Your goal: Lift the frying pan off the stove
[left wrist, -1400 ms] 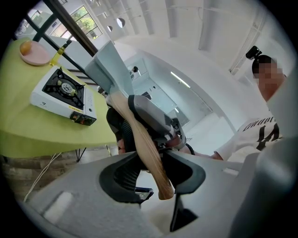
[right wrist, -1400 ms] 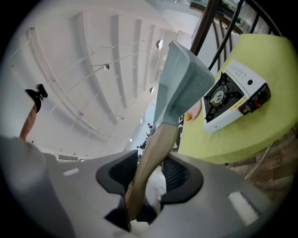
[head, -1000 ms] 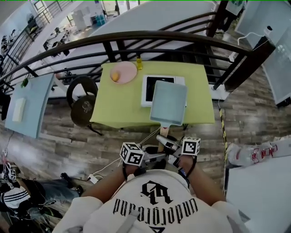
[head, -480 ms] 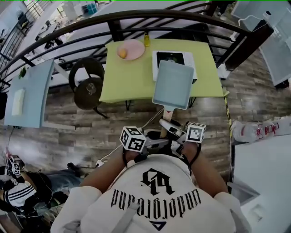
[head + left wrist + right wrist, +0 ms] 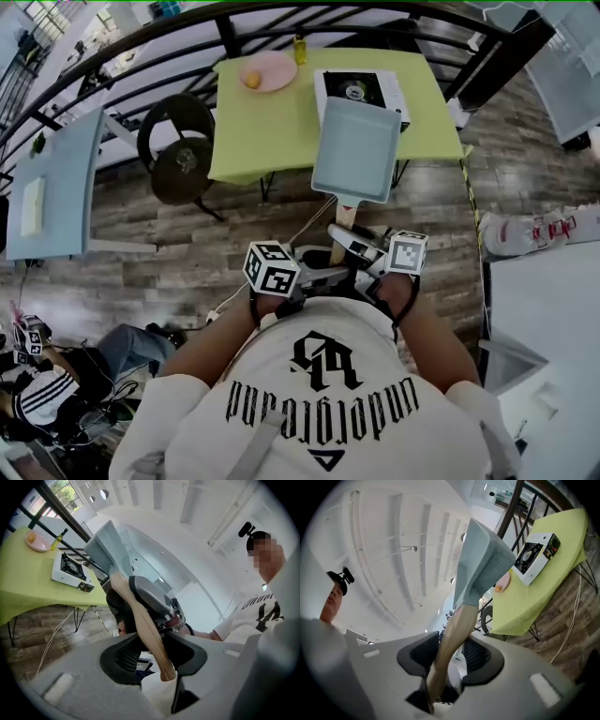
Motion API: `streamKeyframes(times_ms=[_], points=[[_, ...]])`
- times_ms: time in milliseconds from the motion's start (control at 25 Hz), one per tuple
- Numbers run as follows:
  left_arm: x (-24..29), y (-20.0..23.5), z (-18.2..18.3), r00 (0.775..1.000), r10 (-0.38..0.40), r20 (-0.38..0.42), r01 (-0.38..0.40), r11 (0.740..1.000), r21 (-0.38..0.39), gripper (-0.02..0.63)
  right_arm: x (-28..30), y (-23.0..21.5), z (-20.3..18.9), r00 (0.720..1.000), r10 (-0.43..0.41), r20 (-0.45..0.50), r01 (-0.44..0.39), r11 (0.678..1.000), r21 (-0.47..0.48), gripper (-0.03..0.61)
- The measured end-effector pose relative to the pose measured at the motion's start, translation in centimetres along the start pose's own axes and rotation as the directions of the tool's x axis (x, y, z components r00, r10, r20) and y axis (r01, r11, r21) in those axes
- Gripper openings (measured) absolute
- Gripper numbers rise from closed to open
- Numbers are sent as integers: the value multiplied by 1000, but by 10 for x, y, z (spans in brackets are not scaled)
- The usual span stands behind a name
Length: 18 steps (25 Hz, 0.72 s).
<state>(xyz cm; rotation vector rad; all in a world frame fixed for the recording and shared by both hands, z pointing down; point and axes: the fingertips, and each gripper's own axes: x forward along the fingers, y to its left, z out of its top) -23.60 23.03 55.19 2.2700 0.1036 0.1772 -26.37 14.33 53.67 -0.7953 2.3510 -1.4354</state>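
Note:
A pale blue-grey square frying pan (image 5: 356, 150) with a wooden handle (image 5: 343, 217) hangs in the air before the yellow-green table (image 5: 262, 131). It is off the white single-burner stove (image 5: 361, 89), whose burner shows uncovered behind its far edge. My left gripper (image 5: 328, 274) is shut on the handle's near end from the left. My right gripper (image 5: 347, 239) is shut on it a little further up, from the right. In the left gripper view the handle (image 5: 143, 625) runs between the jaws of the left gripper (image 5: 154, 641) up to the pan (image 5: 110, 545). The right gripper view shows the right gripper (image 5: 450, 660) clamping the handle (image 5: 454, 630) below the pan (image 5: 480, 564).
A pink plate (image 5: 266, 70) with an orange fruit and a yellow bottle (image 5: 300, 47) stand at the table's far side. A black chair (image 5: 178, 155) is left of the table, with a dark railing (image 5: 141, 42) behind. A light blue table (image 5: 56, 187) stands at the far left. Cables lie on the wooden floor.
The pan has drawn back from the stove towards me, baring the burner; both grippers kept their hold on the handle and moved back with it.

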Motion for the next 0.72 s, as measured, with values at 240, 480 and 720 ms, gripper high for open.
streamKeyframes(times_ms=[240,480,720], points=[[6,-6,4,1000,-10,-12,10,1000,-5,173,-8,3,5,1000,-10,-3,10,1000,14,156],[11,1,17,1000,-10,-20,10,1000,-17,173,-5,-2,20,1000,-7,-6,7,1000,30,155],[29,25,82,1000,-8,-26,8,999,-36,173,8,-16,88,1000,-10,-28,11,999,40,155]])
